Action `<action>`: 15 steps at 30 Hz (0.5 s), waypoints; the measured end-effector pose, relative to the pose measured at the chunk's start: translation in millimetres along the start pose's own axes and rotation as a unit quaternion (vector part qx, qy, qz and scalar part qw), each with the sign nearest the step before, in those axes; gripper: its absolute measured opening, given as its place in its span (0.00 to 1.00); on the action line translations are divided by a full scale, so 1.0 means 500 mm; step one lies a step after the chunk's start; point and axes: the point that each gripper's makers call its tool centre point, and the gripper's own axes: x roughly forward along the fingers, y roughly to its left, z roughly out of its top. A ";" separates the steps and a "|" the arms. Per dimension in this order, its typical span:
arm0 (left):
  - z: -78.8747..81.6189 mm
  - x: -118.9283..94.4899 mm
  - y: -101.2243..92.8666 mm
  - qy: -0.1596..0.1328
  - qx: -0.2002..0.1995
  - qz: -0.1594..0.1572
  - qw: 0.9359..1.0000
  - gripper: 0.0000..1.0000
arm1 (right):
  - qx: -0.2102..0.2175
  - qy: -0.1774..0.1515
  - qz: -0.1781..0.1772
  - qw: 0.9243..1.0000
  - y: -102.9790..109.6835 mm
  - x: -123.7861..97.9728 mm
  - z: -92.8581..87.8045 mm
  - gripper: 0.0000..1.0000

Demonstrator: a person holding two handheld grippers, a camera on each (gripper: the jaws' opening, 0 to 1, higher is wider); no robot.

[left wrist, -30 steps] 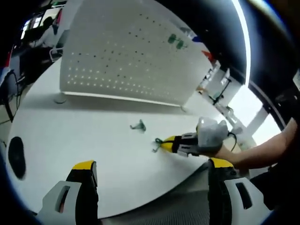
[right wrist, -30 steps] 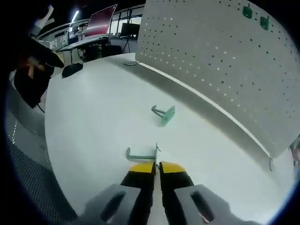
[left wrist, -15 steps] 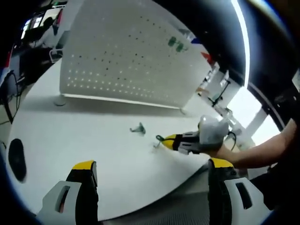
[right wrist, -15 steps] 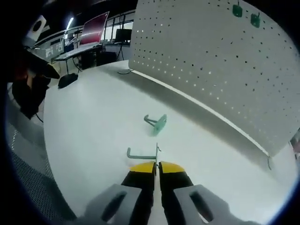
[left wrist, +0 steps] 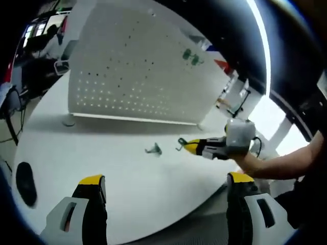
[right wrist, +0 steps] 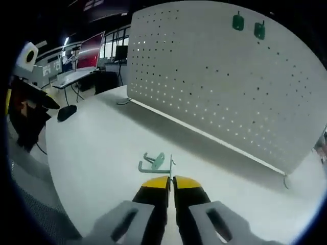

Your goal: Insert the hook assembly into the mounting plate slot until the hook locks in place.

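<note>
Above worktop (right wrist: 92, 153) | right tool (right wrist: 170, 179) clamped on hook (right wrist: 153, 167) | left tool (left wrist: 166, 185) jaws apart | pegboard (right wrist: 219, 76) upright

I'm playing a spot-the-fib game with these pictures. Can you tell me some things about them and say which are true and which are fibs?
1. The right gripper pinches a green hook. True.
2. The left gripper holds a hook too. False: its fingers are apart with nothing between them.
3. Two green hooks already hang high on the pegboard. True.
4. A spare hook lies on the white table. True.
5. The pegboard lies flat. False: it stands upright.
</note>
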 end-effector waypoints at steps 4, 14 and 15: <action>0.009 -0.008 0.004 -0.007 0.002 0.002 1.000 1.00 | 0.007 -0.014 0.000 1.000 -0.003 -0.008 0.028 0.00; 0.036 -0.018 0.006 -0.020 0.011 -0.001 1.000 1.00 | 0.054 -0.058 0.032 0.996 0.010 -0.049 0.110 0.00; 0.039 -0.017 0.011 -0.022 0.009 -0.003 1.000 1.00 | 0.063 -0.066 0.042 0.995 0.016 -0.054 0.120 0.00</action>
